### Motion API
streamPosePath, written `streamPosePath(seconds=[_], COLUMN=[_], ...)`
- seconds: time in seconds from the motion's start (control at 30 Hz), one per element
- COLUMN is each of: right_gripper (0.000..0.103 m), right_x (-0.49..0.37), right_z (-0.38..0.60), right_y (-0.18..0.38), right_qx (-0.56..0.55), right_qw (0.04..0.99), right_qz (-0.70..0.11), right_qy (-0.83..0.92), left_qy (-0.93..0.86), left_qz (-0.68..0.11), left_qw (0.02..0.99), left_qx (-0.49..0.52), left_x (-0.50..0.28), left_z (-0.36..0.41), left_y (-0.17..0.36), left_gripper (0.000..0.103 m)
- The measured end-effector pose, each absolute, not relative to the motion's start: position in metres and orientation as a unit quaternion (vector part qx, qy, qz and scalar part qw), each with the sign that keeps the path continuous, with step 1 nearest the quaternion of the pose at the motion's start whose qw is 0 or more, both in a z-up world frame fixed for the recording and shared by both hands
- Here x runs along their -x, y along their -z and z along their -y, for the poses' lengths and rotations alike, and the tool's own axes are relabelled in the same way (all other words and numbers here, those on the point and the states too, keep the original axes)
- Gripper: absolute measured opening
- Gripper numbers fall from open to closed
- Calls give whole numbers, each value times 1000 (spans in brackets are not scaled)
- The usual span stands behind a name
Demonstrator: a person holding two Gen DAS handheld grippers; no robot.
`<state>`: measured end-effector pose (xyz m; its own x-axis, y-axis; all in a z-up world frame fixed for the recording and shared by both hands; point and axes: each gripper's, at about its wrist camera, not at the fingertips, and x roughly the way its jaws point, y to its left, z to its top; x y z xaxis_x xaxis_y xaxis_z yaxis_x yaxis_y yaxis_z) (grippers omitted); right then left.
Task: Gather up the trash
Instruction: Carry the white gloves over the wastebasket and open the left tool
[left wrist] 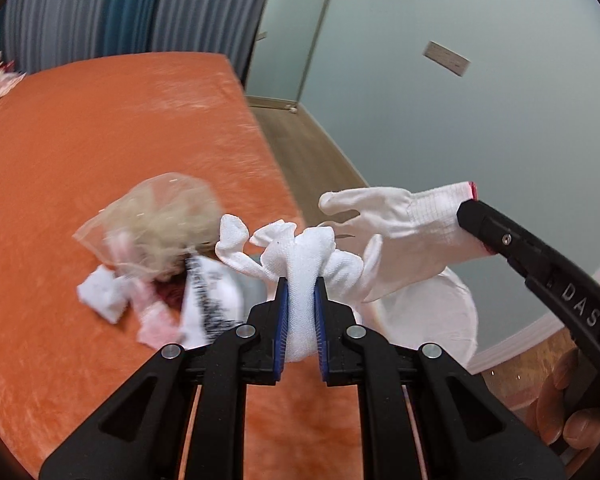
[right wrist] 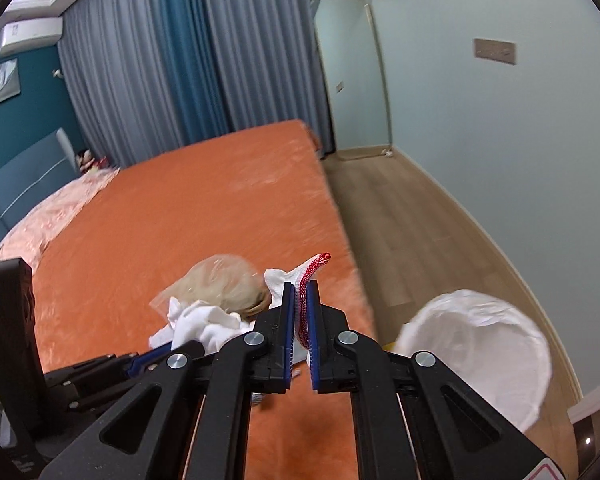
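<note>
My left gripper (left wrist: 301, 286) is shut on a bunched white glove (left wrist: 304, 264), held above the orange bed (left wrist: 100, 128). My right gripper (right wrist: 301, 290) is shut on the red-trimmed cuff of a second white glove (left wrist: 400, 232), seen stretched out at the right of the left wrist view; its cuff (right wrist: 312, 276) shows between my right gripper's blue pads. A trash pile lies on the bed: a clear plastic bag with pale stuffing (left wrist: 160, 220), white tissue (left wrist: 100, 296) and printed paper (left wrist: 212, 300). A white-lined bin (right wrist: 480, 348) stands on the floor beside the bed.
The bed edge runs along a wooden floor (right wrist: 400, 216) with a pale wall to the right. Curtains (right wrist: 180, 60) hang behind the bed. A pink quilt (right wrist: 52, 216) lies at the bed's far left. The bin also shows in the left wrist view (left wrist: 432, 320).
</note>
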<state>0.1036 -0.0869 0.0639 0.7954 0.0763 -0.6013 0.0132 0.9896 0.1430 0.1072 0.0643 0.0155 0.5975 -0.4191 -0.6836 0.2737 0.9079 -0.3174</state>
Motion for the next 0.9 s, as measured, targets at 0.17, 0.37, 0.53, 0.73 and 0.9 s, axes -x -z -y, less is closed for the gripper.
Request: streamPosePath(seconds=[0.17, 0.37, 0.53, 0.73, 0.9], right_gripper=[6, 6, 6, 6, 12], right_x=[-81, -62, -53, -54, -59], right_z=[135, 185, 213, 235, 243], right_y=[-73, -69, -59, -47, -43], right_qx=[-86, -108, -124, -136, -133], right_qw=[949, 945, 939, 932, 929], right_qz=[-304, -300, -305, -317, -321], right_qy=[26, 72, 100, 115, 125], left_qy=[244, 286, 303, 314, 305], left_qz=[-397, -402, -411, -424, -415], left_qw=[883, 869, 859, 849, 857], left_qx=[66, 52, 39, 24, 21], left_x=[-103, -100, -101, -107, -106], left_z=[-2, 57, 90, 117, 125], left_y=[-32, -33, -24, -8, -8], left_gripper=[12, 12, 13, 14, 52])
